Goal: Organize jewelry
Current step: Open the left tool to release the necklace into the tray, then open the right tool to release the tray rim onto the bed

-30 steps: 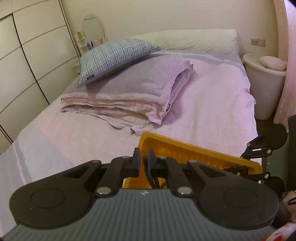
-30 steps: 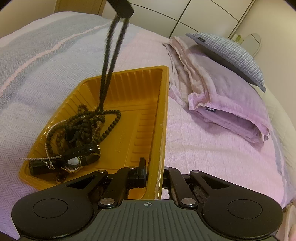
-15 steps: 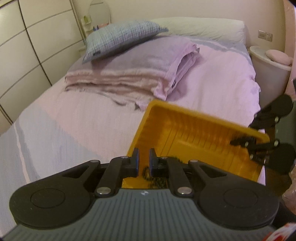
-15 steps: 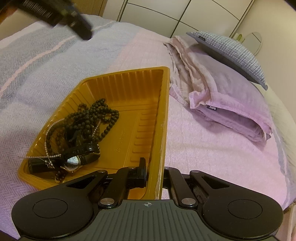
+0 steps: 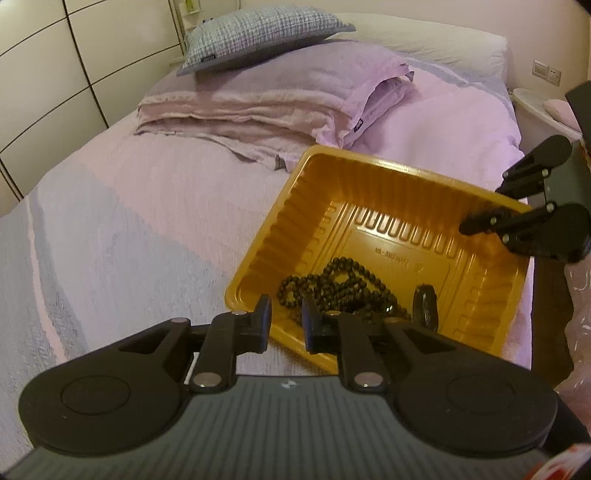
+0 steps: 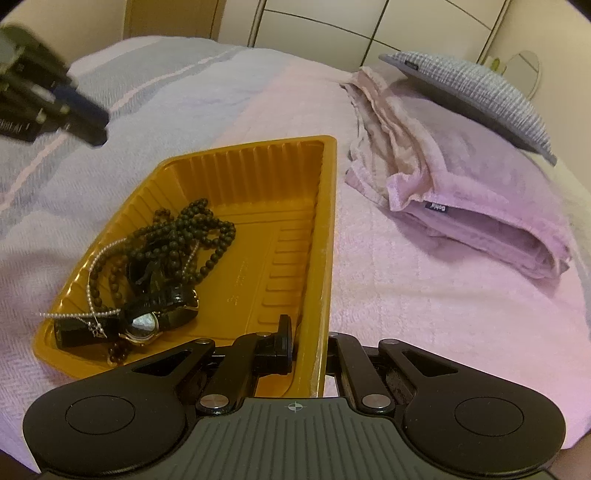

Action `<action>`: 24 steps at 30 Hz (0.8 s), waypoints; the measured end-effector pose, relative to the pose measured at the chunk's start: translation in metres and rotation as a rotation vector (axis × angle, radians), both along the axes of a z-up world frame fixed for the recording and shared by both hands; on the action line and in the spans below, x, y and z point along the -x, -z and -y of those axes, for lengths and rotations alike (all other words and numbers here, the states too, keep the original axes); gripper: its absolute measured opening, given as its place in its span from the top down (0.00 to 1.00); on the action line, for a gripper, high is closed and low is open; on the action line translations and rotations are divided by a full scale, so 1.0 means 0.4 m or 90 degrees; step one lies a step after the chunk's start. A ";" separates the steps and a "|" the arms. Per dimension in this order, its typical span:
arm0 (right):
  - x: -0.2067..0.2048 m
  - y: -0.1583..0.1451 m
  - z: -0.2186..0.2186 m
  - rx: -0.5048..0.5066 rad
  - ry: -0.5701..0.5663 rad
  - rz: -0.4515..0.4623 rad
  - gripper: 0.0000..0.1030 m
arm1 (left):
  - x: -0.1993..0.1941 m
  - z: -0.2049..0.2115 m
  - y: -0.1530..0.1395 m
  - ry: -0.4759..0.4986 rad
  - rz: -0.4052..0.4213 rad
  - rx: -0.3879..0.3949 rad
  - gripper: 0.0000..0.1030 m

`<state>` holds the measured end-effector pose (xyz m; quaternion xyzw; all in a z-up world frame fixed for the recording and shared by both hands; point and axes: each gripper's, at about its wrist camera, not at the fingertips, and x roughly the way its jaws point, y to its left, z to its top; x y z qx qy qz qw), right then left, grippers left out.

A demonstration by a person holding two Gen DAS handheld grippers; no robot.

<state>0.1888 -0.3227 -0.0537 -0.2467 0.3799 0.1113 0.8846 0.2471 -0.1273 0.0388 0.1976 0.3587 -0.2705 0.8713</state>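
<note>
A yellow plastic tray lies on the bed. In it sit a dark bead necklace, a black-strapped watch and a thin silver chain. My right gripper is shut on the tray's near right rim. In the left wrist view the right gripper shows at the tray's far right edge. My left gripper hovers over the tray's near corner, jaws opening with nothing between them, just short of the bead necklace and the watch. The left gripper appears blurred at upper left in the right wrist view.
A folded lilac quilt with a checked pillow on top lies at the head of the bed. Wardrobe doors run along the left side. A white bin stands past the bed's right edge.
The left gripper let the bead necklace drop into the tray, then sank and drew off toward the tray's near corner. The right gripper kept its hold on the rim.
</note>
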 end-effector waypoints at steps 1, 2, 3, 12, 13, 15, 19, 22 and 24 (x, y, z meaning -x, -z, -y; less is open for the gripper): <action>-0.005 0.000 0.011 -0.012 -0.002 -0.004 0.96 | 0.002 -0.002 0.005 -0.004 -0.003 0.000 0.85; -0.009 0.001 0.022 -0.022 -0.005 -0.010 0.96 | 0.004 -0.004 0.009 -0.007 -0.007 0.002 0.84; -0.012 0.003 0.032 -0.028 -0.011 -0.012 0.96 | 0.008 -0.010 0.014 -0.011 -0.011 0.006 0.82; -0.021 0.031 0.108 -0.117 0.012 -0.041 0.96 | 0.074 -0.101 0.052 -0.089 -0.047 0.080 0.75; -0.021 0.033 0.119 -0.134 0.020 -0.043 0.96 | 0.084 -0.112 0.057 -0.104 -0.052 0.089 0.75; -0.020 0.034 0.141 -0.171 0.030 -0.045 0.96 | 0.106 -0.139 0.065 -0.135 -0.059 0.111 0.75; -0.019 0.040 0.184 -0.248 0.047 -0.047 0.95 | 0.146 -0.182 0.067 -0.194 -0.063 0.161 0.71; -0.019 0.043 0.215 -0.312 0.061 -0.052 0.85 | 0.177 -0.211 0.062 -0.237 -0.055 0.188 0.64; -0.014 0.038 0.243 -0.367 0.074 -0.050 0.50 | 0.195 -0.229 0.061 -0.267 -0.052 0.200 0.60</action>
